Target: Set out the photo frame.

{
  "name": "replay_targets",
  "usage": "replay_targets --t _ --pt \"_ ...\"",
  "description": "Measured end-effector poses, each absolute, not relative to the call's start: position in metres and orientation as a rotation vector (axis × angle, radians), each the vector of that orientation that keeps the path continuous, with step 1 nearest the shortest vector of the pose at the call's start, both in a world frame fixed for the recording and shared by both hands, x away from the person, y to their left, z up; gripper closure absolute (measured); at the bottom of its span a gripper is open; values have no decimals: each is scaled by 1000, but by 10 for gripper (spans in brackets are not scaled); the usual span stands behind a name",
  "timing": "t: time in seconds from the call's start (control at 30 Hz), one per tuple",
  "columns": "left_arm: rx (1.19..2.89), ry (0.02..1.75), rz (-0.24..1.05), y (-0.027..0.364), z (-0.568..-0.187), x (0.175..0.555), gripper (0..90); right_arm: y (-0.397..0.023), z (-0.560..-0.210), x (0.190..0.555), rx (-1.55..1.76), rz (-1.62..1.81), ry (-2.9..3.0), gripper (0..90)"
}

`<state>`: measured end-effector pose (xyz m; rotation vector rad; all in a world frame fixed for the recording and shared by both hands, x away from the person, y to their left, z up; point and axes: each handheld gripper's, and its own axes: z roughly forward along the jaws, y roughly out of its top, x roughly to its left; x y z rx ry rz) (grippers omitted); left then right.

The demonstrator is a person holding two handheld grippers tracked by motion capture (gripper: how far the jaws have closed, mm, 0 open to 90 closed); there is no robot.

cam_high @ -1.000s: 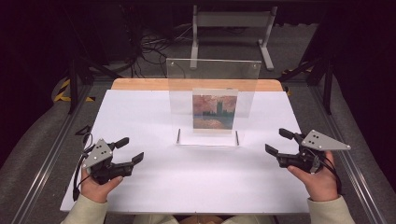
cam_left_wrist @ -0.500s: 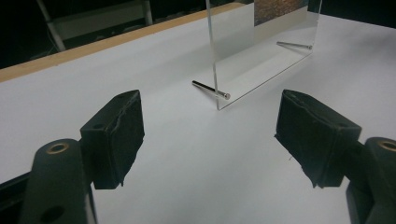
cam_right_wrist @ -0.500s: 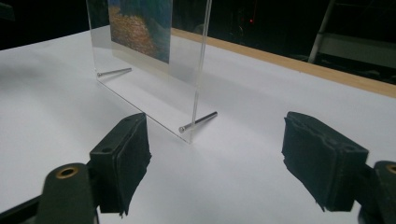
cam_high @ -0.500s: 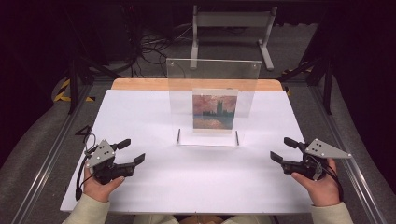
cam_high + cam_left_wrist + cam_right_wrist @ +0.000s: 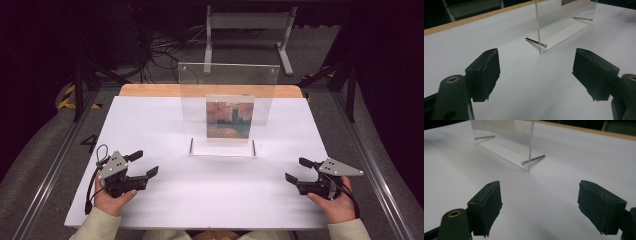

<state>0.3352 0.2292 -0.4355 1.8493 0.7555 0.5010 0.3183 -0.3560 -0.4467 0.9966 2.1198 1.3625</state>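
High view. A clear picture frame [image 5: 229,107] stands upright on the white table [image 5: 165,125], holding a small painted picture [image 5: 230,120] and resting on two metal pins at its lower corners. The left gripper [image 5: 144,164] lies low on the table, its jaws spread and empty; the frame is ahead of it and off to its right, well apart. The right gripper [image 5: 298,169] mirrors it, jaws likewise spread and empty, with the frame ahead and to its left, also well apart. Each hand rests near the table's near edge.

Left gripper view. Between and beyond the spread jaws of the left gripper [image 5: 536,72], the near corner of the frame [image 5: 564,22] rises, with one pin [image 5: 535,42] passing through its lower edge. Nothing lies between the pads.

Right gripper view. The right gripper [image 5: 539,206] looks past its open jaws at the frame's other lower corner [image 5: 506,137] and its pin [image 5: 533,159], ahead and slightly left.

Judgement. The step in hand appears to be the approach: neither gripper has made contact. The next move likely calls for both to advance toward the frame's side edges and close gently and evenly, since the tall frame on thin pins could tip.
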Motion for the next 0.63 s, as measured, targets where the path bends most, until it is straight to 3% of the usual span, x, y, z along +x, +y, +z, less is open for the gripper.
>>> replay_targets --t 0.63 --pt "1853 770 489 228 -441 338 218 -354 -453 321 1042 1325 2155 178"
